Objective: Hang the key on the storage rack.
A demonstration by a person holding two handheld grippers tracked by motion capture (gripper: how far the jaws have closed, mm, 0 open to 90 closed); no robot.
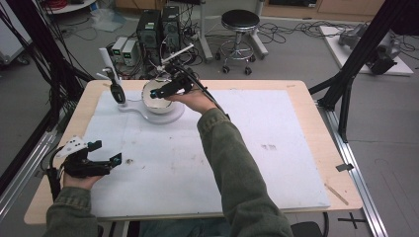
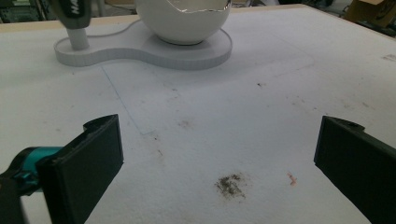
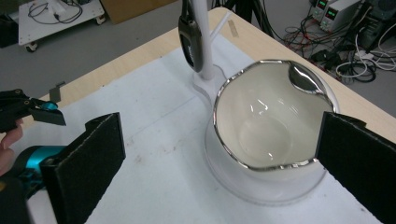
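Note:
A white bowl (image 1: 154,101) with a silver rim sits in a flat white stand (image 1: 170,117) at the table's far middle. Beside it a dark-handled tool (image 1: 117,91) hangs upright on the stand's white post. My right gripper (image 1: 160,89) hovers over the bowl, jaws open wide with nothing between them. In the right gripper view the bowl (image 3: 271,126) looks empty, with the tool (image 3: 190,42) behind it and my left gripper (image 3: 32,109) farther off. My left gripper (image 1: 106,152) rests low at the near left, open and empty, facing the bowl (image 2: 182,23) and stand (image 2: 140,51).
A stained white mat (image 1: 247,148) covers most of the wooden table (image 1: 316,148). Black frame struts (image 1: 356,64) stand at both sides. On the floor beyond the far edge are a stool (image 1: 239,29), power units (image 1: 126,49) and cables.

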